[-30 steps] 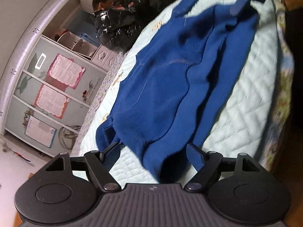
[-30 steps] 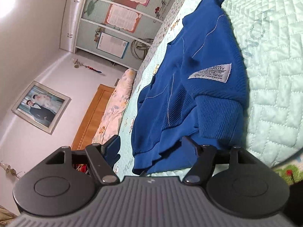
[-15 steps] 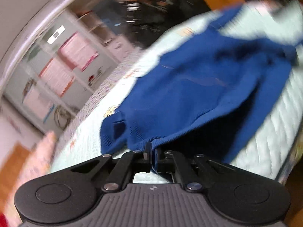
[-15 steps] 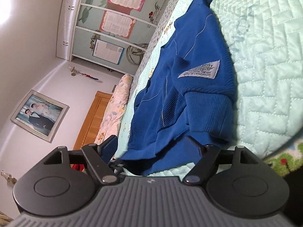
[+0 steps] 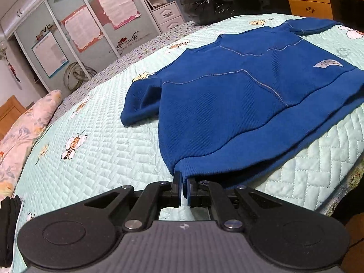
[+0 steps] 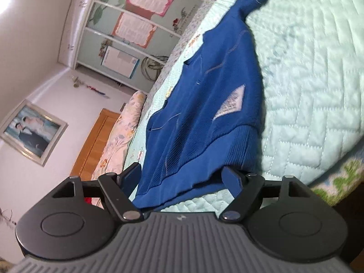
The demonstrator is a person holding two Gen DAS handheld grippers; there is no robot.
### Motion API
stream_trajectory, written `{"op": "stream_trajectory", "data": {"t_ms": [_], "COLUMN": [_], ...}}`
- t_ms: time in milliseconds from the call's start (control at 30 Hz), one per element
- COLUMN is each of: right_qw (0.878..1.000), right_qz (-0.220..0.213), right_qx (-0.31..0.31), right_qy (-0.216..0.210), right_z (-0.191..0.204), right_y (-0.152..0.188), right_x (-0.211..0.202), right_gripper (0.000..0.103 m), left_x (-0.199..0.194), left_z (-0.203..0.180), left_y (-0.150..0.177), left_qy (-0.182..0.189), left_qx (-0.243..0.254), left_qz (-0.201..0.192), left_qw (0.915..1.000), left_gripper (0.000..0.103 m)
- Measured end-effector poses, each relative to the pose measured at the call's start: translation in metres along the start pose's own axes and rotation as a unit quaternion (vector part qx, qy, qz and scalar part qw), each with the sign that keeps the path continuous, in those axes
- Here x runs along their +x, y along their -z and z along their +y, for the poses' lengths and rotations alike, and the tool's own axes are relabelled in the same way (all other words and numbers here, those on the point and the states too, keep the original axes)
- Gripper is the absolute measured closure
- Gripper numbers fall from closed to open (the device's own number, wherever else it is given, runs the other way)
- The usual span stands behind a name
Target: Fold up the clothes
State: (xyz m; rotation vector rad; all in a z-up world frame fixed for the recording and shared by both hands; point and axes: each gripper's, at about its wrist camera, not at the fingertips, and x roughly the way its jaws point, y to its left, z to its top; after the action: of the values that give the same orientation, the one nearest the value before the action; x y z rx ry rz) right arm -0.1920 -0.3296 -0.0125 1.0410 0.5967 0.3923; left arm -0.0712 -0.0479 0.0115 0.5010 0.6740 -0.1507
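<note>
I see my left gripper (image 5: pixel 184 187): black linkages, silver pivot screws, ribbed grey body; right gripper (image 6: pixel 183 177) has blue pads.

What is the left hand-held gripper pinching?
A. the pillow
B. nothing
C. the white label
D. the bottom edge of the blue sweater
D: the left hand-held gripper is shut on the ribbed bottom hem of the blue sweater, which lies on the quilted bed cover.

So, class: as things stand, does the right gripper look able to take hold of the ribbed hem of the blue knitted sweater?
Probably yes. The right gripper is open, and the blue knitted sweater's ribbed hem already lies between its fingers, with nothing in the way. The left gripper pinches another hem corner.
</note>
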Motion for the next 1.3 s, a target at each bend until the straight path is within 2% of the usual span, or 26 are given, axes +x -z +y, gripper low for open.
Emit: {"op": "stream_trajectory", "data": {"t_ms": [167, 333, 367, 433, 500, 633, 700, 733, 767, 800, 833, 867, 933, 1000, 1067, 1133, 1167, 1200, 1267, 1300], "right_qw": [0.995, 0.992, 0.994, 0.999, 0.999, 0.992, 0.985, 0.978, 0.971, 0.958, 0.941, 0.928, 0.918, 0.908, 0.908, 0.919, 0.924, 0.930, 0.939, 0.933], "right_qz": [-0.029, -0.019, -0.017, -0.004, 0.001, 0.009, -0.002, -0.004, -0.005, -0.010, -0.016, -0.028, -0.045, -0.055, -0.046, -0.030, -0.027, -0.026, -0.023, -0.027], "right_qx": [0.091, 0.120, 0.105, 0.031, -0.009, -0.081, -0.123, -0.148, -0.174, -0.201, -0.228, -0.241, -0.234, -0.232, -0.235, -0.235, -0.239, -0.242, -0.250, -0.264], "right_qy": [-0.026, -0.038, -0.030, 0.010, 0.040, 0.098, 0.125, 0.144, 0.164, 0.204, 0.248, 0.282, 0.318, 0.343, 0.344, 0.316, 0.297, 0.277, 0.236, 0.244], "right_z": [-0.022, -0.027, -0.022, -0.003, 0.008, 0.026, 0.038, 0.044, 0.051, 0.057, 0.063, 0.066, 0.065, 0.062, 0.058, 0.054, 0.054, 0.055, 0.056, 0.057], "right_y": [0.001, 0.013, 0.014, 0.016, 0.018, 0.022, 0.025, 0.027, 0.029, 0.031, 0.033, 0.034, 0.031, 0.029, 0.028, 0.031, 0.033, 0.035, 0.039, 0.041], "right_x": [-0.016, -0.006, -0.002, 0.008, 0.018, 0.037, 0.045, 0.050, 0.054, 0.057, 0.059, 0.058, 0.048, 0.038, 0.033, 0.029, 0.025, 0.021, 0.012, 0.007], "right_gripper": [0.019, 0.017, 0.017, 0.017, 0.017, 0.017, 0.017, 0.021, 0.041, 0.059, 0.093, 0.099, 0.099, 0.099, 0.095, 0.083, 0.073, 0.067, 0.045, 0.044], "left_x": [-0.002, 0.001, 0.002, 0.003, 0.005, 0.004, 0.004, 0.004, 0.004, 0.004, 0.004, 0.004, 0.003, -0.002, -0.004, -0.003, -0.002, -0.001, 0.002, 0.003], "left_z": [0.000, -0.001, -0.001, -0.002, -0.002, -0.004, -0.005, -0.006, -0.006, -0.006, -0.005, -0.004, -0.003, -0.010, -0.024, -0.030, -0.029, -0.026, -0.018, -0.015], "left_y": [0.000, -0.004, -0.005, -0.007, -0.008, -0.008, -0.009, -0.009, -0.009, -0.009, -0.009, -0.009, -0.009, -0.009, -0.008, -0.007, -0.006, -0.006, -0.005, -0.005], "left_qy": [0.008, 0.008, 0.008, 0.008, 0.008, 0.008, 0.007, 0.004, 0.002, 0.000, -0.002, 0.000, 0.009, 0.032, 0.031, 0.026, 0.025, 0.023, 0.015, 0.011], "left_qx": [0.000, 0.006, 0.008, 0.010, 0.013, 0.016, 0.020, 0.024, 0.024, 0.024, 0.024, 0.021, 0.017, 0.023, 0.057, 0.073, 0.068, 0.062, 0.048, 0.040], "left_qz": [0.000, 0.000, 0.000, 0.000, 0.000, 0.001, 0.002, 0.003, 0.005, 0.007, 0.010, 0.012, 0.013, 0.008, 0.003, 0.004, 0.007, 0.010, 0.017, 0.020], "left_qw": [1.0000, 0.9999, 0.9999, 0.9999, 0.9999, 0.9998, 0.9998, 0.9997, 0.9997, 0.9997, 0.9997, 0.9997, 0.9997, 0.9992, 0.9979, 0.9970, 0.9973, 0.9978, 0.9986, 0.9989], "left_gripper": [0.097, 0.096, 0.096, 0.096, 0.096, 0.096, 0.096, 0.097, 0.098, 0.098, 0.099, 0.099, 0.099, 0.099, 0.099, 0.099, 0.099, 0.099, 0.097, 0.097]}}
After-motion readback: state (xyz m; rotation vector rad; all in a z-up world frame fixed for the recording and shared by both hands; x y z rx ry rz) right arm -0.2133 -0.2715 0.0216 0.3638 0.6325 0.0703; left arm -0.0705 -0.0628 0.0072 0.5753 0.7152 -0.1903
